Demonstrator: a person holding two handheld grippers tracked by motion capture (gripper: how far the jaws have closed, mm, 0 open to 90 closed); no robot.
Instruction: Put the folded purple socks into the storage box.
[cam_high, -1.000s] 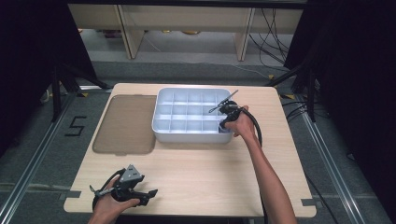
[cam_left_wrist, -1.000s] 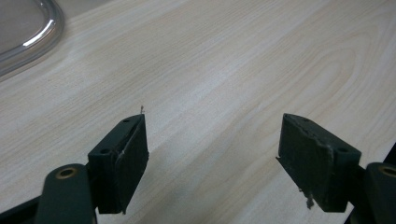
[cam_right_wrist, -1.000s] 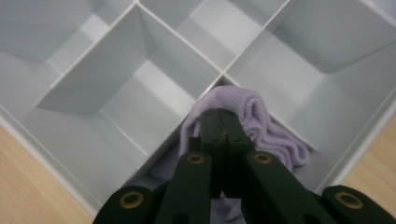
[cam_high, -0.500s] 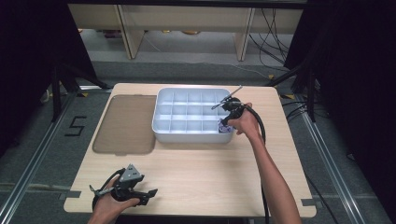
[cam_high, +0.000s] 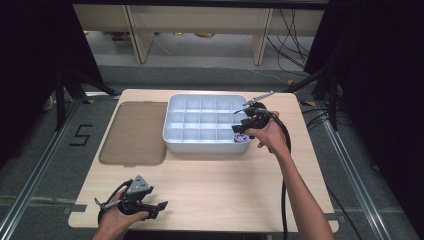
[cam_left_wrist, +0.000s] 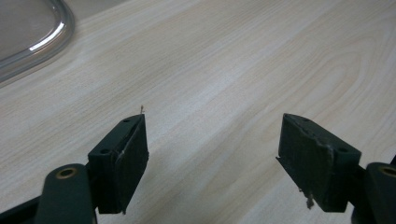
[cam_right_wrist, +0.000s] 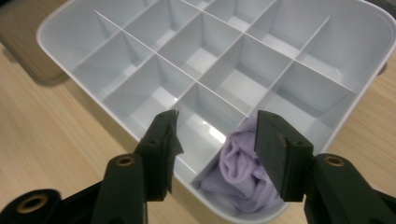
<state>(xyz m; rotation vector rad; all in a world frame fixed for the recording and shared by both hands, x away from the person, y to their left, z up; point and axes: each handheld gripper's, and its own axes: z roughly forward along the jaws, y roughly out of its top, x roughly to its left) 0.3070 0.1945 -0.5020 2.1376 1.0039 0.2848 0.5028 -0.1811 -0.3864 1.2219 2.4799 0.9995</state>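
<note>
Two grippers are in my hands at the table (cam_high: 210, 185). My right gripper (cam_high: 243, 131) hovers over the near right corner of the white divided tray (cam_high: 175, 107), and its jaws have just been opening; they stand apart with nothing between the pads. Below them, in the tray's near right corner compartment, lies the crumpled lilac cloth (cam_right_wrist: 243, 175) (bunched against the tray's outer wall, apart from both jaws). My left gripper (cam_left_wrist: 212, 158) sits near the table's near left corner, jaws spread wide over bare wood, holding nothing. Just beside the tray's left edge, toward the table's far left corner, a smoky translucent lid (cam_high: 135, 132) lies flat.
</note>
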